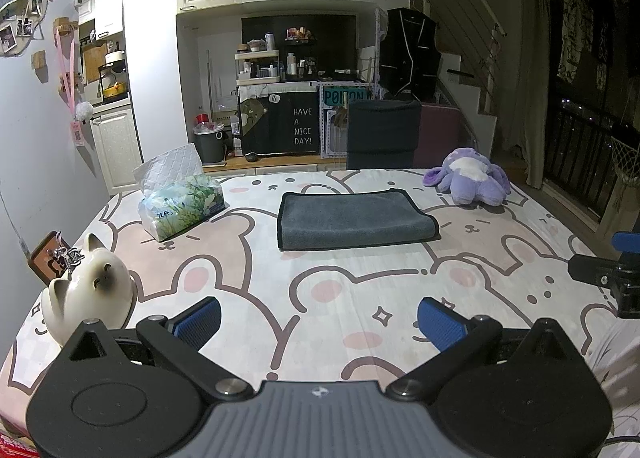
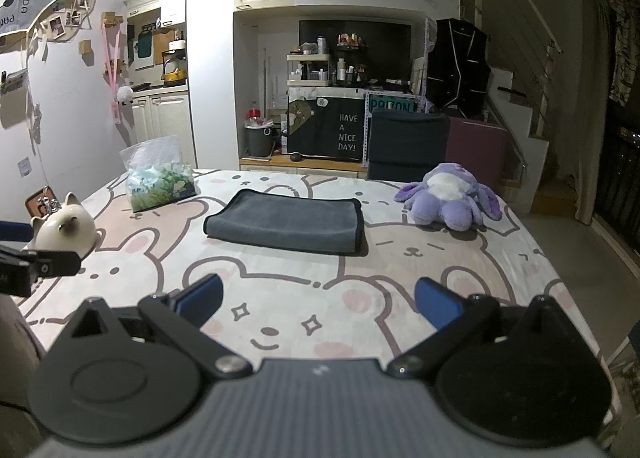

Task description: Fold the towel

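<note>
A wide desk covered by a pale cloth printed with pink cartoon bears and rabbits is seen across both views. Near its middle, toward the far side, a grey plush towel with a dark bound edge is laid flat as a neat rectangle, apparently already doubled over, with a rolled fold along its right end. To the right of it, well apart, a purple and white plush toy is lying; to the left, a soft plastic pack of tissues stands with a white sheet pulled up. A cream ceramic cat figurine is set at the near left edge.

The left gripper is held over the near part of the desk with its blue-padded jaws spread wide and nothing between them. The right gripper is likewise held apart and empty, at a similar remove. The towel lies ahead of both, well apart, touched by neither.

The work is judged to be either at a pause between folds or close to finished. If another fold is wanted, both grippers would need to be carried forward to one short edge, closed on its corners, and the edge lifted over to the opposite side.
</note>
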A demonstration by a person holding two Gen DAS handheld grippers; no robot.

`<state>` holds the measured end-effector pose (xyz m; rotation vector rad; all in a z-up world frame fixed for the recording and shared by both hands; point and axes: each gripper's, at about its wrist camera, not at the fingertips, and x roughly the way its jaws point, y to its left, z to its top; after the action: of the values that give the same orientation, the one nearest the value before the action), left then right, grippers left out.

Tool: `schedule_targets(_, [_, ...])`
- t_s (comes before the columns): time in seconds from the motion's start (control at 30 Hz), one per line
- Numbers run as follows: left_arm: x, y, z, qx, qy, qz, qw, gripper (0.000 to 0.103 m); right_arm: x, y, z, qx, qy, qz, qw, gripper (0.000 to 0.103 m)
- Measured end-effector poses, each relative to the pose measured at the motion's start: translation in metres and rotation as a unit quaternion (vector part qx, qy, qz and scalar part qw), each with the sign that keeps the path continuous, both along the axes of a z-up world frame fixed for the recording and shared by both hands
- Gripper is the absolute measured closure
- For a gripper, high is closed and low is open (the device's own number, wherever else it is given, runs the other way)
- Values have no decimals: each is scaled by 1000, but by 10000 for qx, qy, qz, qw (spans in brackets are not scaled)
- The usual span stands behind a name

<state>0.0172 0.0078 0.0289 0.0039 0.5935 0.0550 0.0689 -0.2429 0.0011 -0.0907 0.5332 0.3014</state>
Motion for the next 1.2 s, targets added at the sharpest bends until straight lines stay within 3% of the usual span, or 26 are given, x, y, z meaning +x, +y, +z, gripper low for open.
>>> schedule_targets(1.2, [0,0,0,8,-2,-4,10000,0,-3,2,0,-10,0,12,10000,0])
